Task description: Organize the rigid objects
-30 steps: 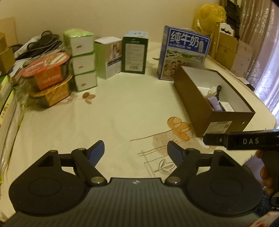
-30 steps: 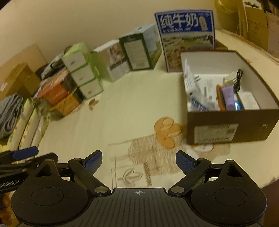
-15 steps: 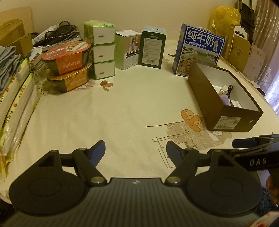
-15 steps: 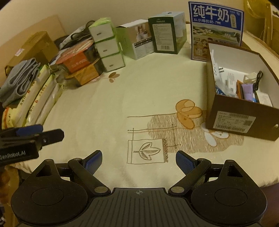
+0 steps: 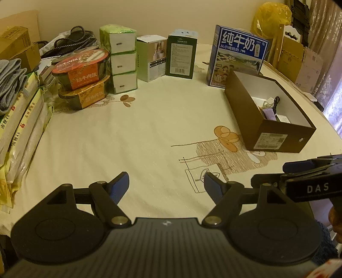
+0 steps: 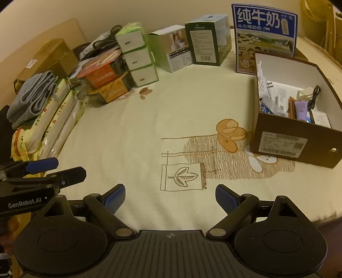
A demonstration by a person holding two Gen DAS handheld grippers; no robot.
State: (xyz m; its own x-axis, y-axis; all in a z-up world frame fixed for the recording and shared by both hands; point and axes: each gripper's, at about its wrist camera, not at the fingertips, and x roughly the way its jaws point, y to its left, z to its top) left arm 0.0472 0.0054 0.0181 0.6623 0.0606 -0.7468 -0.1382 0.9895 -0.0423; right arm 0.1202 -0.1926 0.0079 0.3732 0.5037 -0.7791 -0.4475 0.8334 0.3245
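Note:
Both grippers hover over the near edge of a cream tablecloth, holding nothing. My left gripper [image 5: 166,183] is open, its blue pads wide apart; it also shows at the left edge of the right wrist view [image 6: 55,169]. My right gripper [image 6: 170,195] is open too and pokes in at the right of the left wrist view [image 5: 297,169]. A brown shoebox [image 5: 277,139] [image 6: 299,147] at the right holds small items: a purple tube [image 6: 301,110], a black cable, papers. Along the back stand a blue milk carton [image 5: 237,56], a dark green box [image 5: 180,58], a light green box [image 5: 150,57] and stacked tissue packs [image 5: 123,58].
Two stacked food tubs [image 5: 82,79] sit at back left. Long noodle packets [image 6: 55,119] and folded grey cloth [image 6: 32,98] line the left edge, with cardboard boxes [image 6: 51,57] behind. Cartons and a yellow bag [image 5: 271,17] stand beyond the table's right side.
Both cameras have pulled back from the shoebox and boxes toward the table's near edge, so more of the table and the left clutter shows. Both grippers stay open and hold nothing.

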